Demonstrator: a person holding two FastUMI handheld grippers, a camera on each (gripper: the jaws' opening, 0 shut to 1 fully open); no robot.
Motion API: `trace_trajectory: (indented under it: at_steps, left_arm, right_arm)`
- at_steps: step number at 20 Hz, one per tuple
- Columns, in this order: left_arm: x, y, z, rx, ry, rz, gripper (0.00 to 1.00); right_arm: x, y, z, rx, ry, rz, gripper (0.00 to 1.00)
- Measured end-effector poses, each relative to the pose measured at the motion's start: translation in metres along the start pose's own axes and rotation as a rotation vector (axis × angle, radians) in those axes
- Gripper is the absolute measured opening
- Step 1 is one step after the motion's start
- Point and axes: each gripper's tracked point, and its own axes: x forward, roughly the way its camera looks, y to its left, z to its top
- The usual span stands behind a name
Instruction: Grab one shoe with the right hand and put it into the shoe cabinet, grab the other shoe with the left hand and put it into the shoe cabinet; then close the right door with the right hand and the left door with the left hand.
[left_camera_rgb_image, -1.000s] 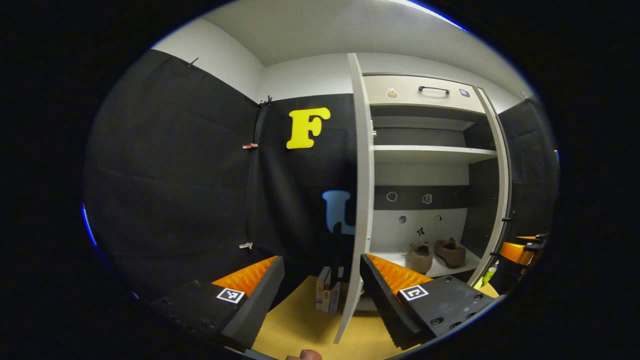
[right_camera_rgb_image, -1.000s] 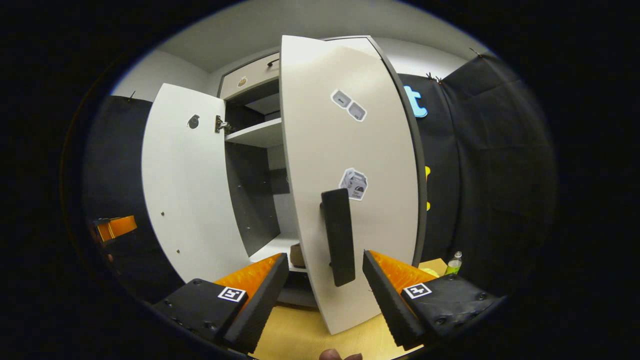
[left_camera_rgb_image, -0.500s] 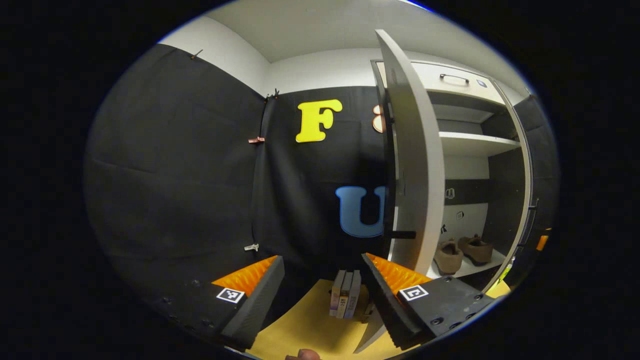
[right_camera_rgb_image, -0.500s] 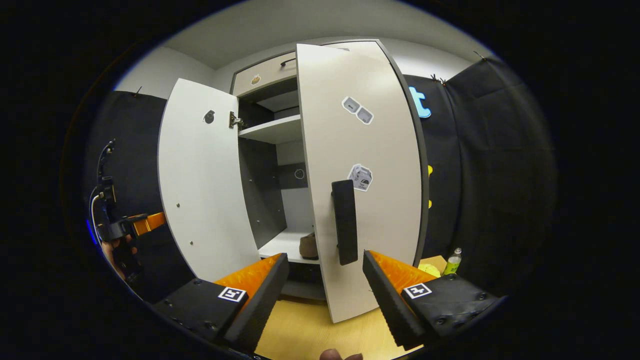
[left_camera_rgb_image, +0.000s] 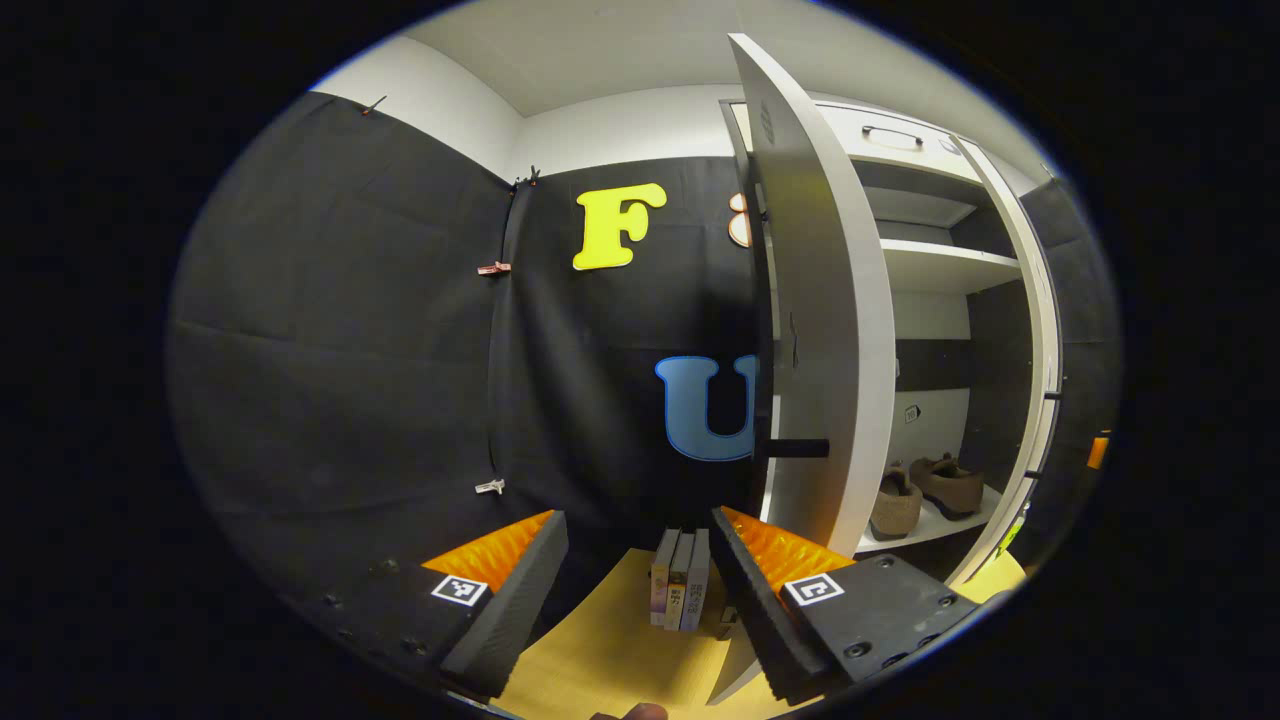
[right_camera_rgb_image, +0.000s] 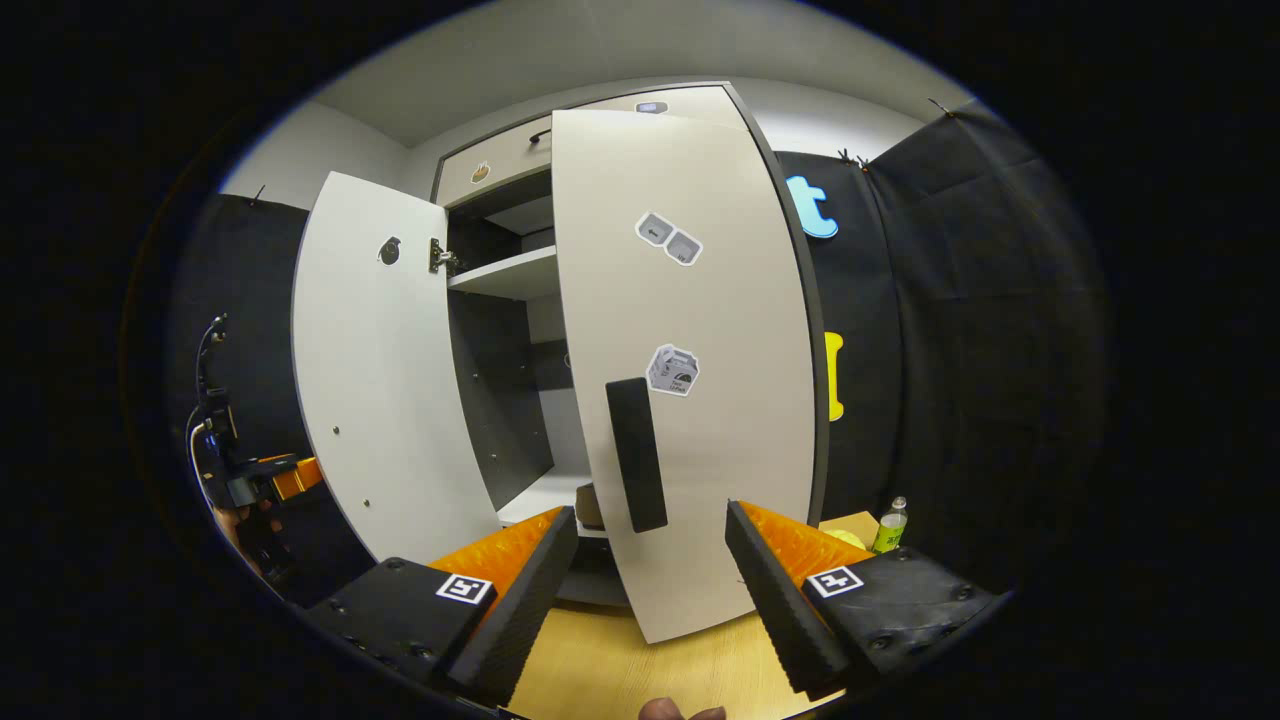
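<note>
Two brown shoes (left_camera_rgb_image: 918, 492) sit side by side on the bottom shelf of the white shoe cabinet (left_camera_rgb_image: 945, 272). The left door (left_camera_rgb_image: 822, 330) stands partly open, its outer face and black handle (left_camera_rgb_image: 796, 448) just above my left gripper's right finger. My left gripper (left_camera_rgb_image: 636, 578) is open and holds nothing. In the right gripper view the right door (right_camera_rgb_image: 700, 400) hangs half shut, with its black handle (right_camera_rgb_image: 636, 455) straight ahead of my open, empty right gripper (right_camera_rgb_image: 650, 578). A bit of one shoe (right_camera_rgb_image: 588, 505) shows past the door edge. The left gripper (right_camera_rgb_image: 268, 476), held by a hand, is beyond the left door (right_camera_rgb_image: 380, 370).
Three books (left_camera_rgb_image: 680, 592) stand upright on the wooden floor (left_camera_rgb_image: 610, 655) by the left door's foot. A green-capped bottle (right_camera_rgb_image: 888, 524) and something yellow stand at the cabinet's right side. Black cloth walls close in on both sides.
The left gripper has come round from the left door's edge to its outer side. The right door has swung a little further toward shut, and its handle now lies more to the left.
</note>
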Motion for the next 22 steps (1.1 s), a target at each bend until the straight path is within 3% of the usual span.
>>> trace_trajectory:
  at_steps: [8, 9, 11, 13, 14, 17, 22]
  left_arm:
    - [-0.019, -0.06, 0.002, 0.003, -0.002, -0.103, 0.92]
    - [-0.021, -0.068, 0.002, 0.0, -0.006, -0.112, 0.88]
    - [-0.02, -0.087, 0.002, -0.004, -0.013, -0.135, 0.92]
    - [-0.022, -0.109, 0.002, -0.003, -0.016, -0.168, 0.88]
    - [-0.023, -0.12, 0.003, 0.0, -0.017, -0.189, 0.92]
    - [-0.031, -0.165, 0.005, 0.002, -0.027, -0.27, 0.9]
    - [-0.043, -0.203, 0.003, -0.012, -0.014, -0.333, 0.91]
  right_arm:
    - [0.002, -0.008, 0.001, 0.008, 0.003, 0.009, 0.98]
    - [0.001, -0.009, 0.001, 0.013, 0.002, 0.011, 0.98]
    - [0.0, -0.012, 0.004, 0.019, -0.005, 0.011, 0.98]
    - [0.0, -0.014, 0.005, 0.018, -0.006, 0.013, 0.98]
    - [0.0, -0.015, 0.005, 0.017, -0.003, 0.014, 0.98]
    - [0.0, -0.016, 0.008, 0.018, -0.005, 0.018, 0.98]
    - [-0.006, -0.013, 0.01, 0.006, -0.011, 0.018, 0.98]
